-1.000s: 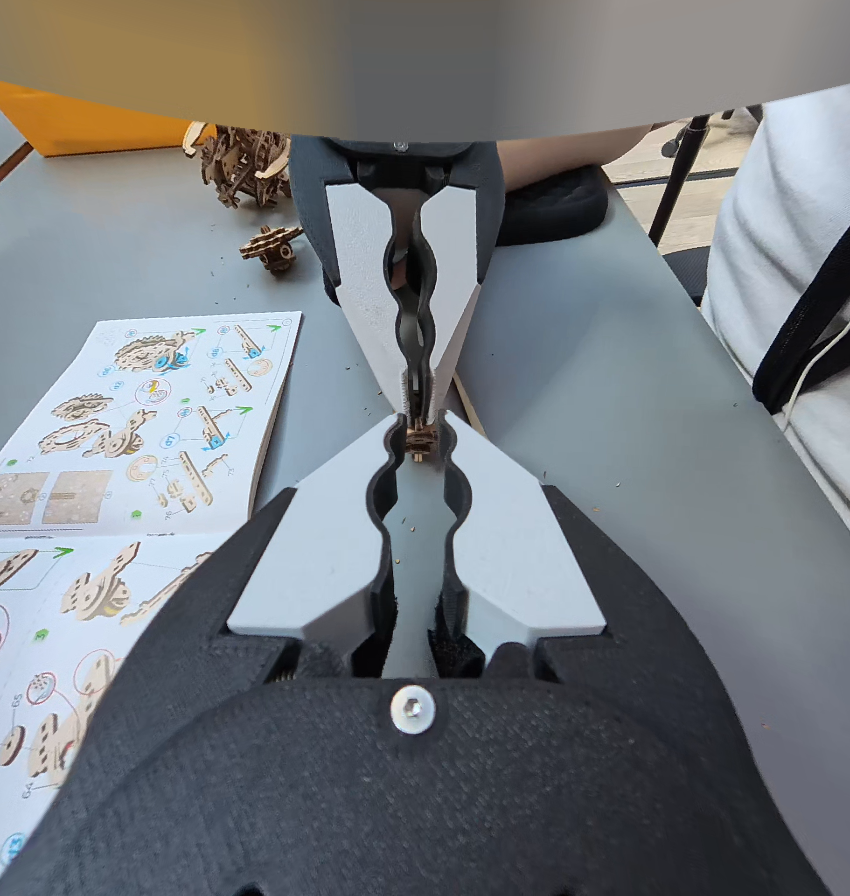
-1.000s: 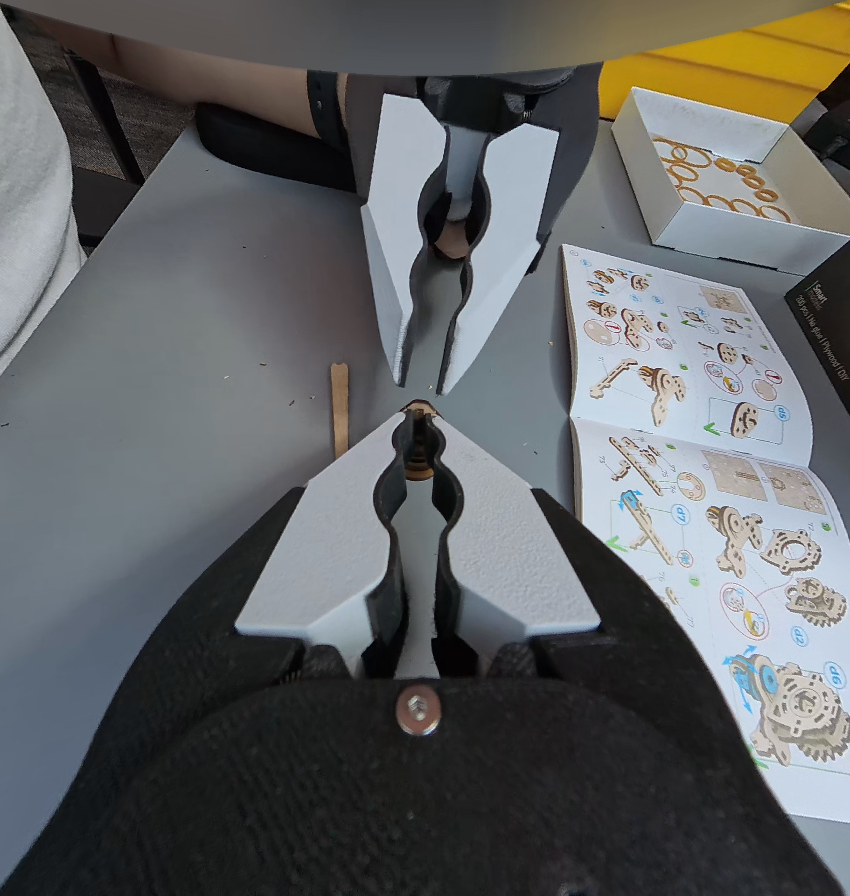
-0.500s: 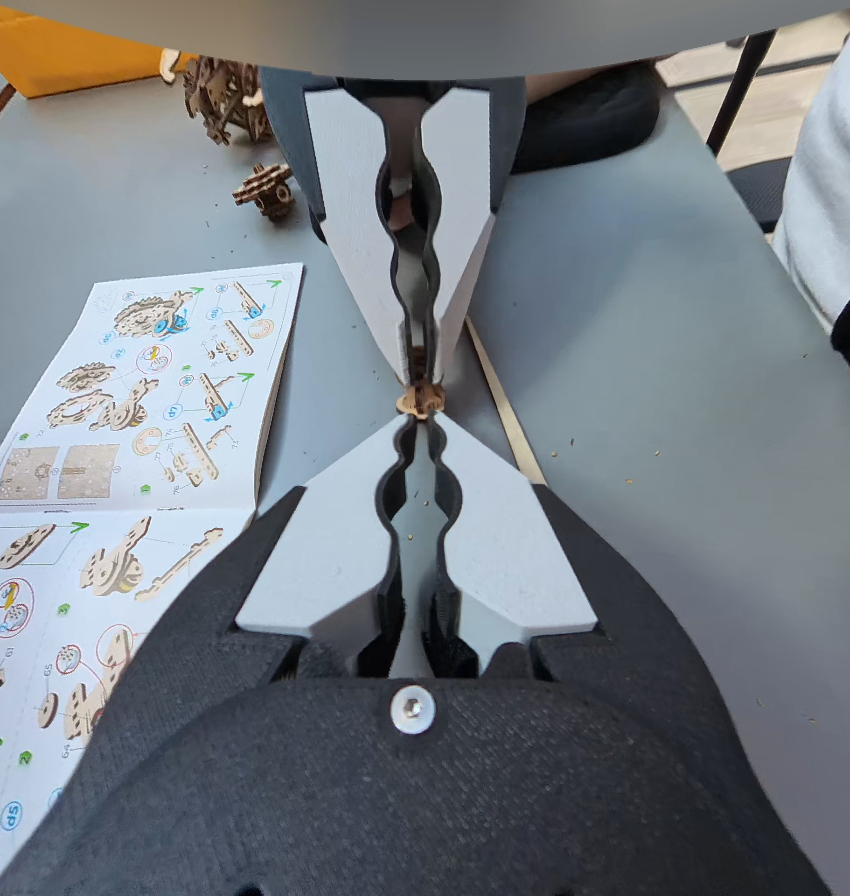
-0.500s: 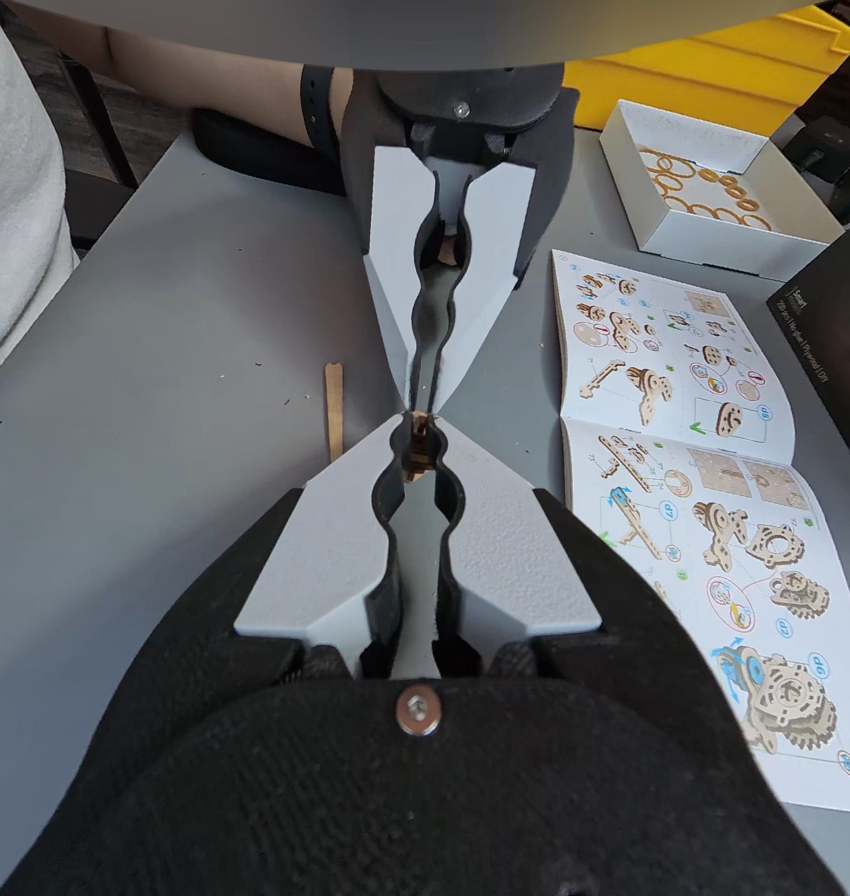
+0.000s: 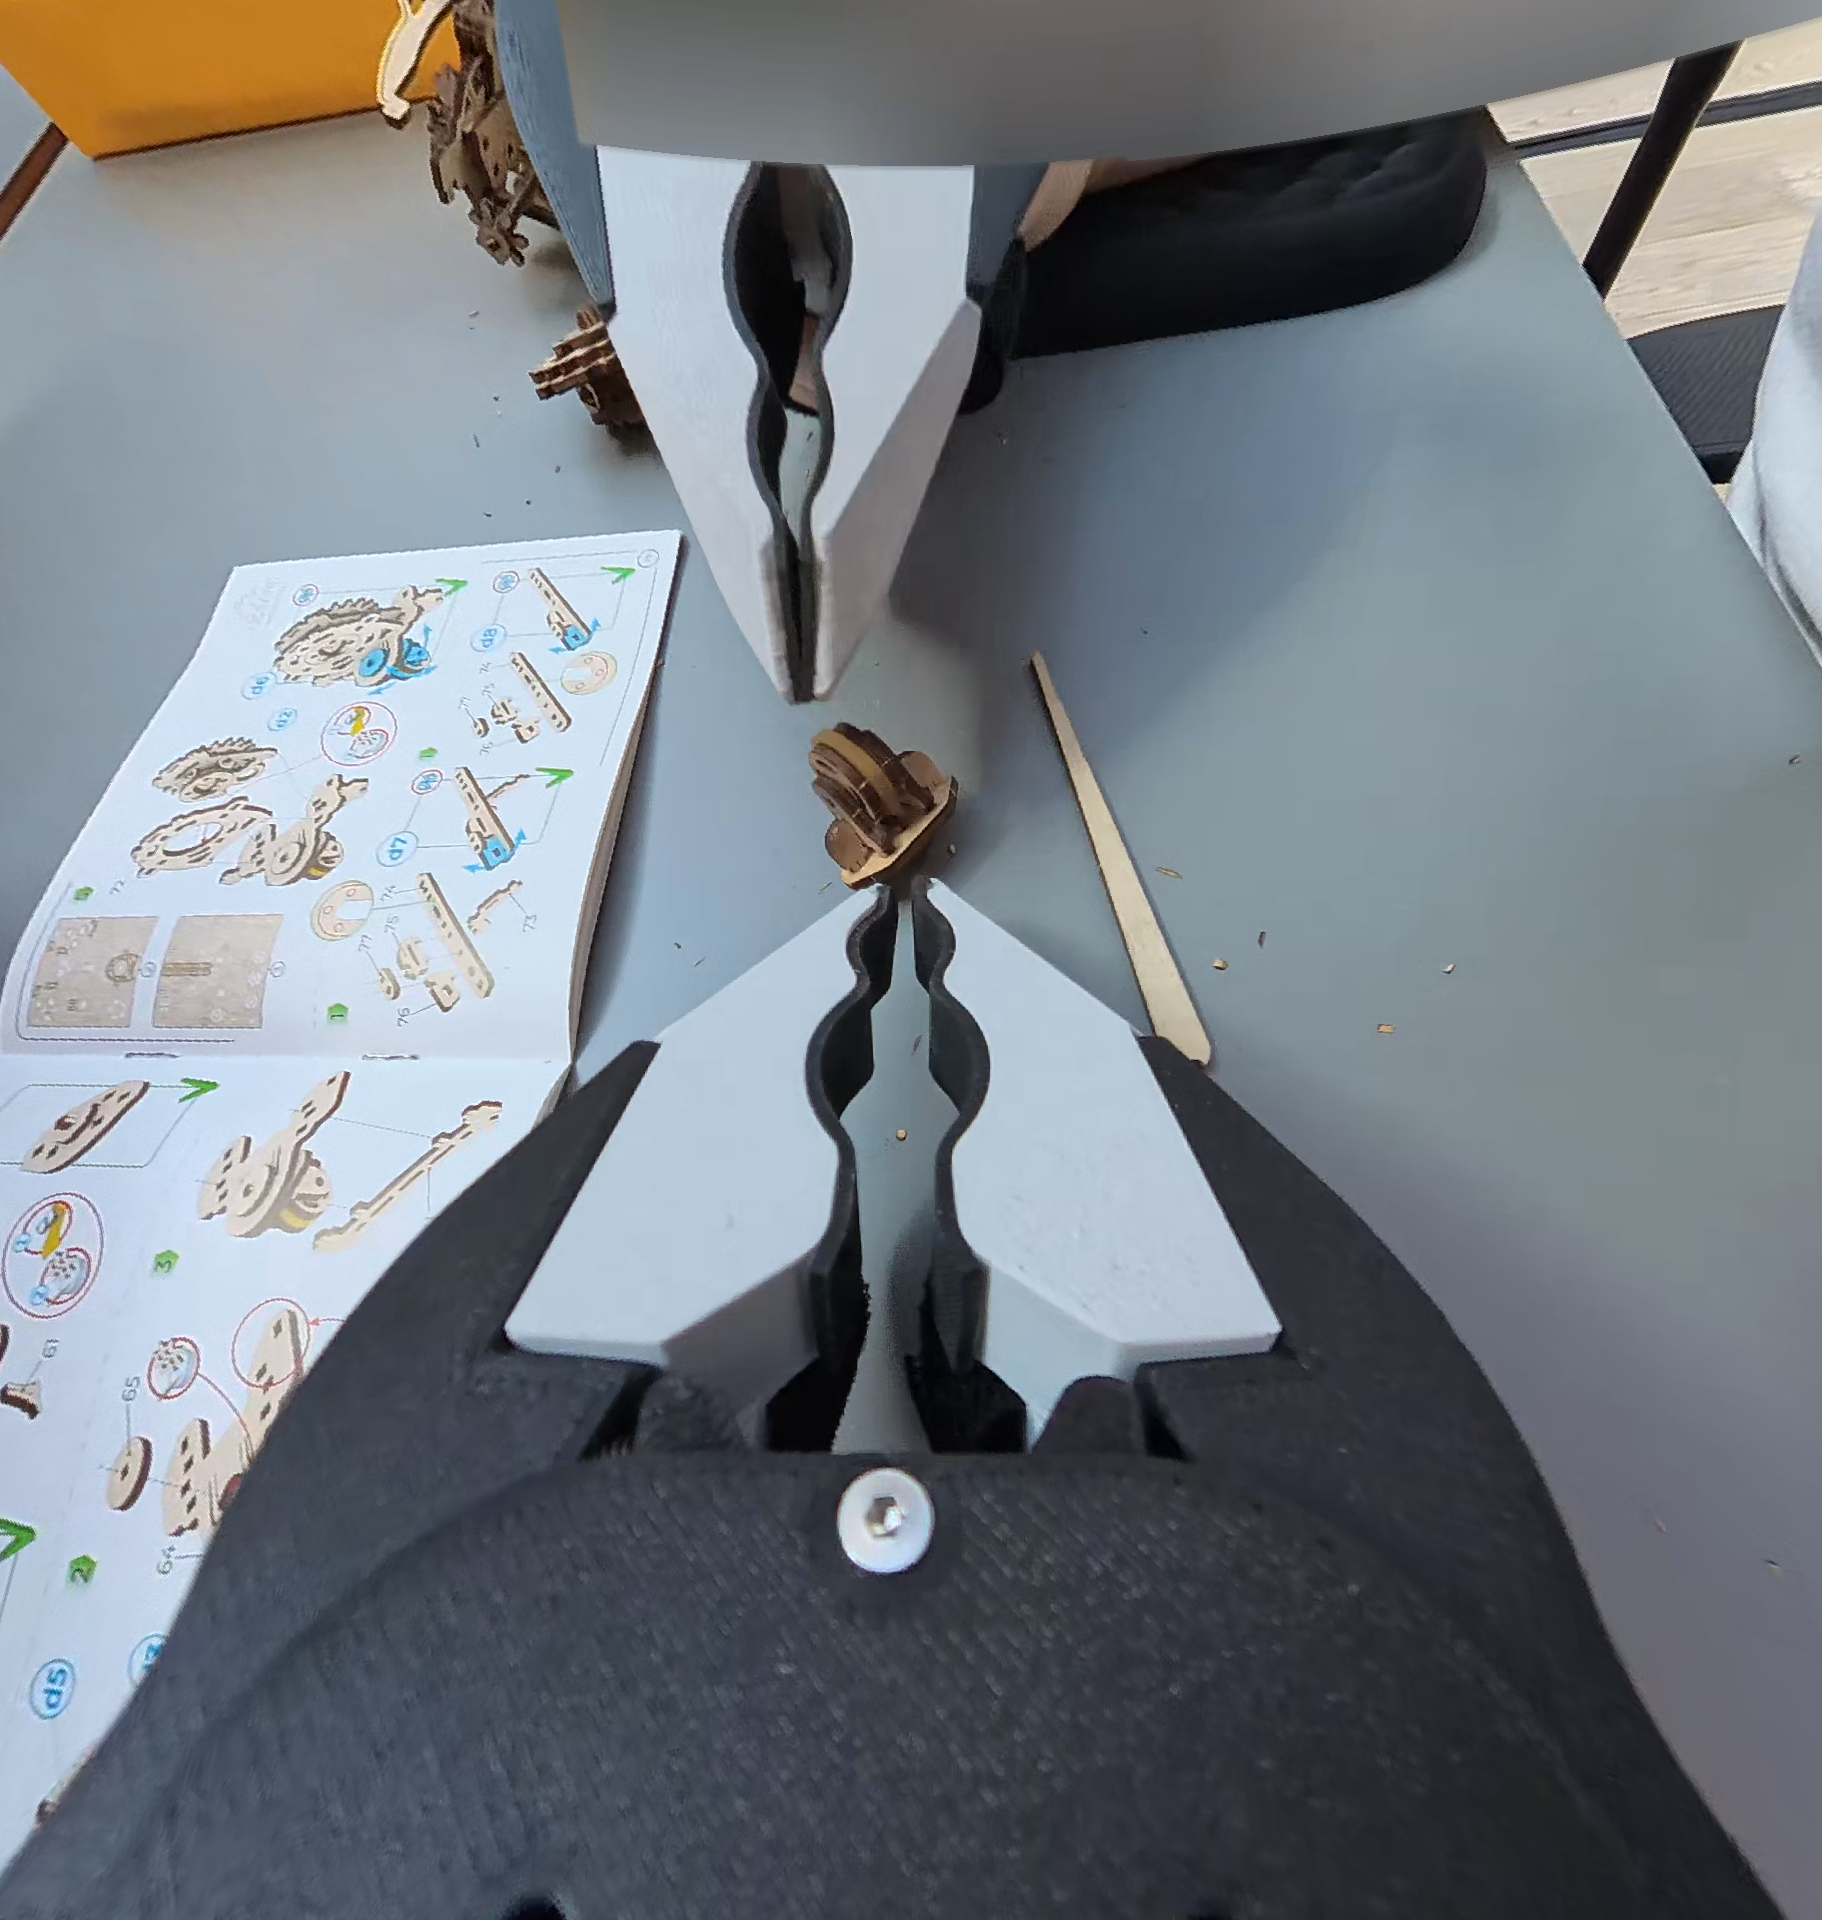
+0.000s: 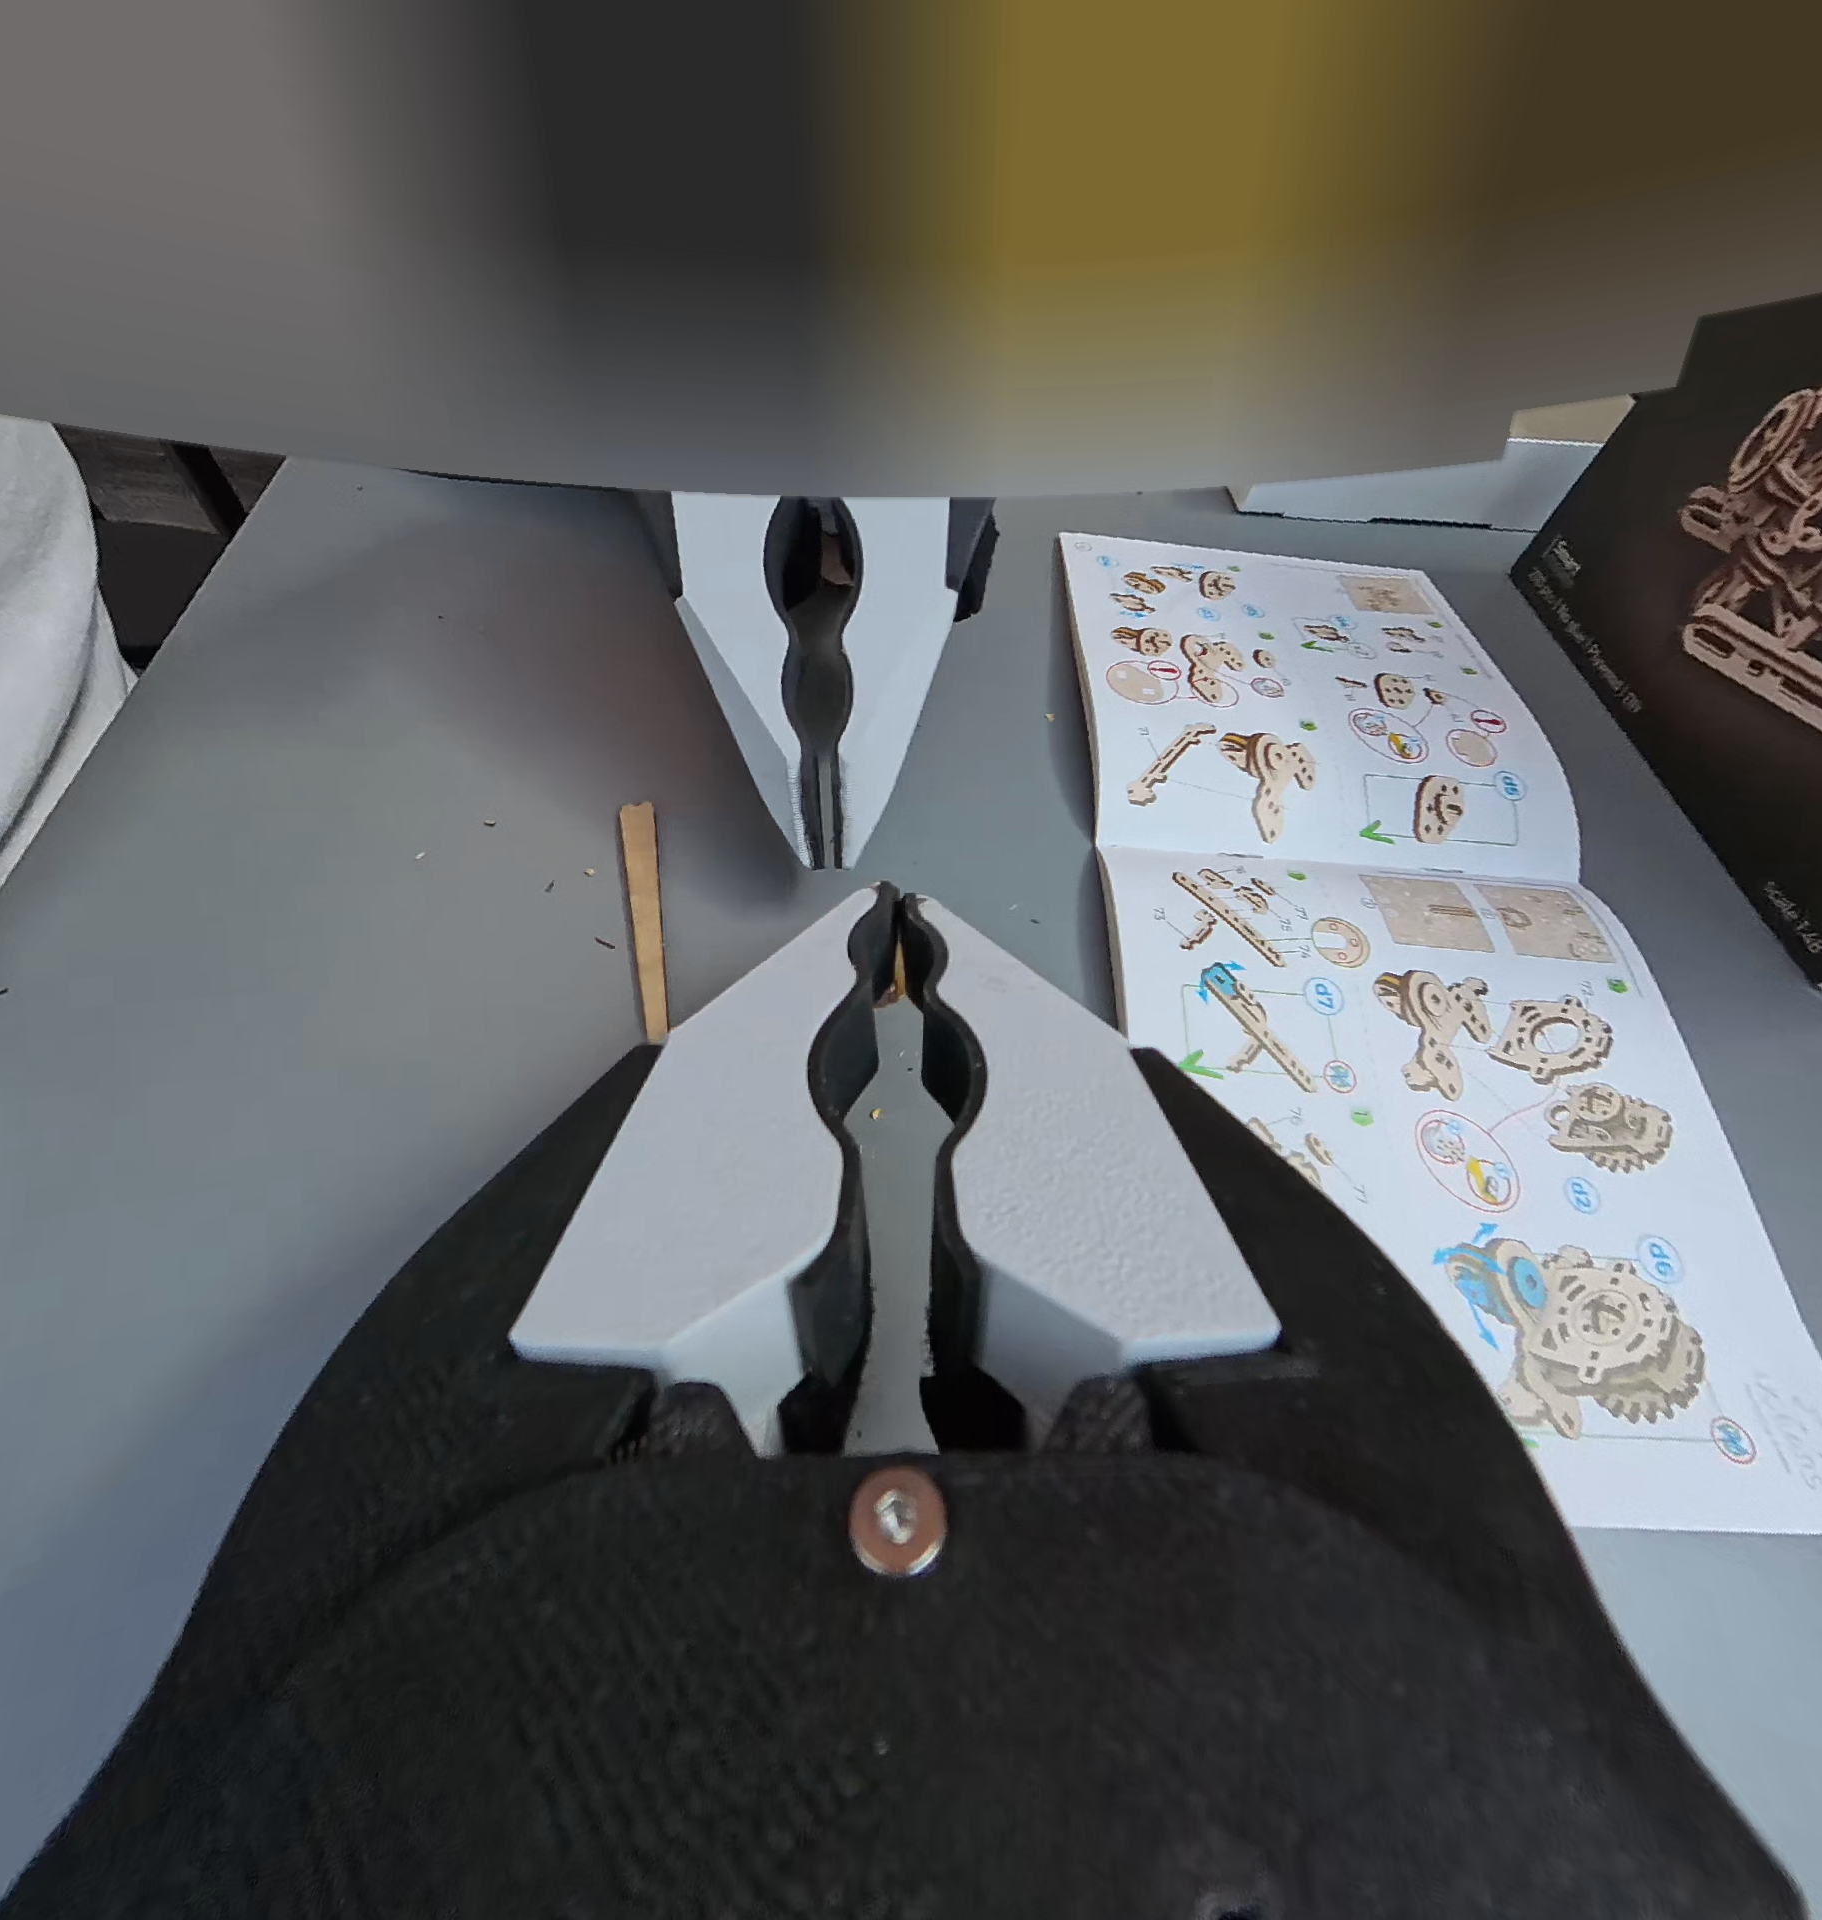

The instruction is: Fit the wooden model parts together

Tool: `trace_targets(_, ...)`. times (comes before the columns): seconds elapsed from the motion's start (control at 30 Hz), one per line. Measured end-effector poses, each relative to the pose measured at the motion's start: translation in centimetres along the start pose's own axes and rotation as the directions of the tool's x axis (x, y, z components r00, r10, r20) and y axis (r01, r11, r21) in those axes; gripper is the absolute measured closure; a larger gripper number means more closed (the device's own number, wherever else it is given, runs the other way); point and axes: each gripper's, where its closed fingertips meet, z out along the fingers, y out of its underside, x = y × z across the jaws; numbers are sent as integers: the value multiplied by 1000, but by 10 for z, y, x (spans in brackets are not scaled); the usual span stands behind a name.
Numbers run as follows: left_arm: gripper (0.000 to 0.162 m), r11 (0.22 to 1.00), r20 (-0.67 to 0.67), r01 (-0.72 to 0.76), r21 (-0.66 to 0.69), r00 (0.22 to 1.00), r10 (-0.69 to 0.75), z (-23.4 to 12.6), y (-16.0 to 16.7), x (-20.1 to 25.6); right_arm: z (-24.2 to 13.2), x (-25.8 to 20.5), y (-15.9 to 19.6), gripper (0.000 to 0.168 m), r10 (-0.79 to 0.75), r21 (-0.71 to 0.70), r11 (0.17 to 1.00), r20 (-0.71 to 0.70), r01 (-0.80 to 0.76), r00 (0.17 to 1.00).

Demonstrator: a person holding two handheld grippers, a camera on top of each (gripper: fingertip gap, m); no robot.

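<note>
Two grippers meet tip to tip beside one open instruction booklet (image 5: 346,852). One small wooden assembly (image 5: 879,805) and one flat wooden stick (image 5: 1115,862) lie right of the booklet. Two wooden gear clusters (image 5: 585,369) sit beyond its far edge.

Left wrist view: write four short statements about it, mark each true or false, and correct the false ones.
1. An instruction booklet lies open on the left side of the view. True.
2. The right gripper is clamped on the small wooden assembly. False: its tips are closed on nothing, and a gap separates them from the assembly.
3. A thin wooden stick lies to the right of the assembly. True.
4. The wooden assembly sits on the booklet's pages. False: it is over the bare grey table, to the right of the booklet.
</note>
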Motion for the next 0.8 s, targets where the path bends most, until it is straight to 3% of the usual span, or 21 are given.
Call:
trace_targets(0.2,160,996,27,-37,-81,999,39,4,12,-2,-12,4,4,164,53,6,999,18,-54,998)
trace_targets(0.33,160,994,42,-44,-97,998,48,4,15,-4,-11,-4,19,167,11,-100,995,34,-8,999)
trace_targets(0.67,157,999,65,23,-43,998,-20,1,7,-12,-2,-21,26,159,343,-236,922,131,-307,930)
trace_targets(0.8,156,998,66,64,-6,996,-63,-1,2,-18,2,-21,33,156,423,-296,873,64,-387,904)
